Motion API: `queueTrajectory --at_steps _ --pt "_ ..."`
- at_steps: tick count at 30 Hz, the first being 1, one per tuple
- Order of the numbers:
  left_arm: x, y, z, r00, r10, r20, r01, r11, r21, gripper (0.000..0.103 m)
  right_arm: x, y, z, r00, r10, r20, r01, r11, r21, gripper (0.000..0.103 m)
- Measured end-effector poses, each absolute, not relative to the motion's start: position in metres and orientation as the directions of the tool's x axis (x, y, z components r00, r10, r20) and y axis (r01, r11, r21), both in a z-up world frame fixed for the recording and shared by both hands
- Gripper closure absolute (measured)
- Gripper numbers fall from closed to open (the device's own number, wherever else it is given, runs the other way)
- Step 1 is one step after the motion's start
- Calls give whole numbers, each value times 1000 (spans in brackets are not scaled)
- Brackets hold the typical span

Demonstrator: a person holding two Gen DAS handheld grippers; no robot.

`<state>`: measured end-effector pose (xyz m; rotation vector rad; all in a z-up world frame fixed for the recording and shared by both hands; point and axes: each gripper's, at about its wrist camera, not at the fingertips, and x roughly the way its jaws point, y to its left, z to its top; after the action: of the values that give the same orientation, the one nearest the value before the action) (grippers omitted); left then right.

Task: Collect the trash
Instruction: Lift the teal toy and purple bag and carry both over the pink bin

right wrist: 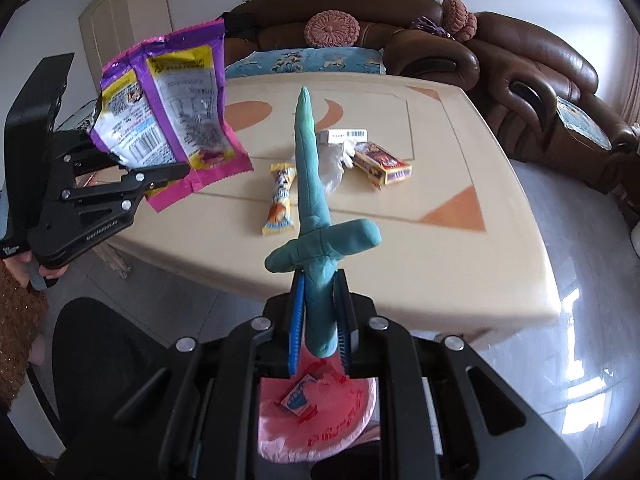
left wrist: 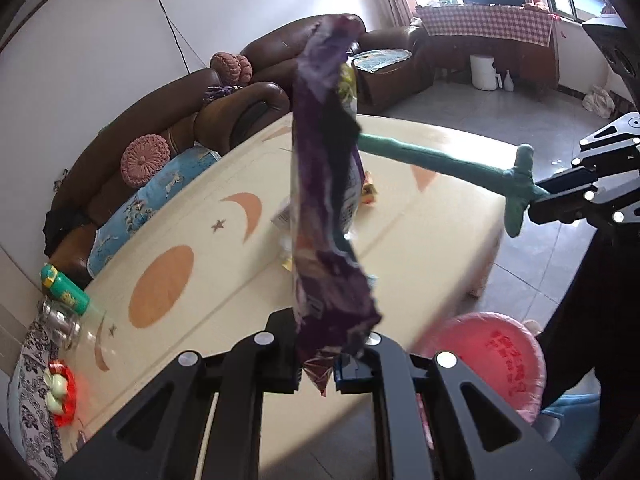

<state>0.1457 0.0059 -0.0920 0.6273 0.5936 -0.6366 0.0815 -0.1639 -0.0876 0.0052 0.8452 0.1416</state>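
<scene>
Wrapper and clay sword held over the table

Wrapper first: our left gripper (left wrist: 318, 364) pinches the purple snack wrapper (left wrist: 324, 184) by its lower end, so it stands up in the air above the cream table (left wrist: 192, 216). Our right gripper (right wrist: 320, 320) is clamped on the grip of a teal clay sword (right wrist: 314, 184), blade pointing away over the tabletop. On the table we see a yellow candy bar wrapper (right wrist: 280, 200), a white box (right wrist: 347, 135) and a purple carton (right wrist: 383, 163). A pink-lined bin (right wrist: 320, 420) sits on the floor below us
</scene>
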Motion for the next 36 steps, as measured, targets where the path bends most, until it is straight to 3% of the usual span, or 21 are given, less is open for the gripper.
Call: queueTrajectory --at_steps 18,36 --pt "80 -3 -125 575 -386 -721 746 610 268 92 17 -179 -111 613 76 -787 -53 997 55 87" --pt "59 -22 -204 424 -372 -825 774 622 118 92 -3 -167 -189 451 88 -888 -27 996 85 87"
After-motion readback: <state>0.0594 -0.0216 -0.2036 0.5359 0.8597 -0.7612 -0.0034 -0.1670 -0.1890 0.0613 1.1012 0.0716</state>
